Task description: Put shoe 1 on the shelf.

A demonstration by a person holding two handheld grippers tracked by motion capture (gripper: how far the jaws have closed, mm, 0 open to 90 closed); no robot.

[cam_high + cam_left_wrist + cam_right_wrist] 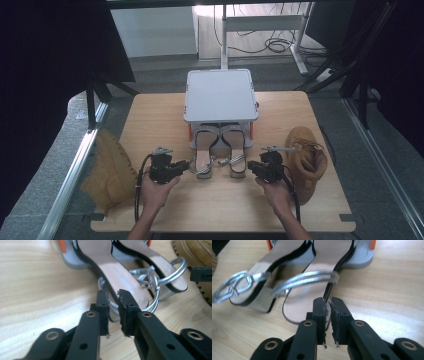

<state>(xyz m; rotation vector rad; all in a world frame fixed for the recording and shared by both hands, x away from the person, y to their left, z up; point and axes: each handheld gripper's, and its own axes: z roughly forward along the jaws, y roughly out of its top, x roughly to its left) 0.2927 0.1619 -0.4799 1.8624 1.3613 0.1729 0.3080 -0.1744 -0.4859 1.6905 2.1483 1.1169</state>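
Note:
Two silver strappy sandals lie side by side with their toes under a grey rack (220,95) and their heels toward me. My left gripper (189,164) is at the heel of the left sandal (205,152). In the left gripper view its jaws (113,296) stand a narrow gap apart, with the rim of that sandal's sole (120,275) and a silver strap between the tips. My right gripper (250,166) is at the heel of the right sandal (236,152). Its jaws (328,302) are nearly together around the sole's edge (299,302). Neither pair of pads visibly presses.
A tan boot (305,160) lies on the wooden table (160,115) right of my right hand. A second tan boot (112,172) rests off the table's left edge. The rack stands at the table's far middle. Bare wood lies in front of the sandals.

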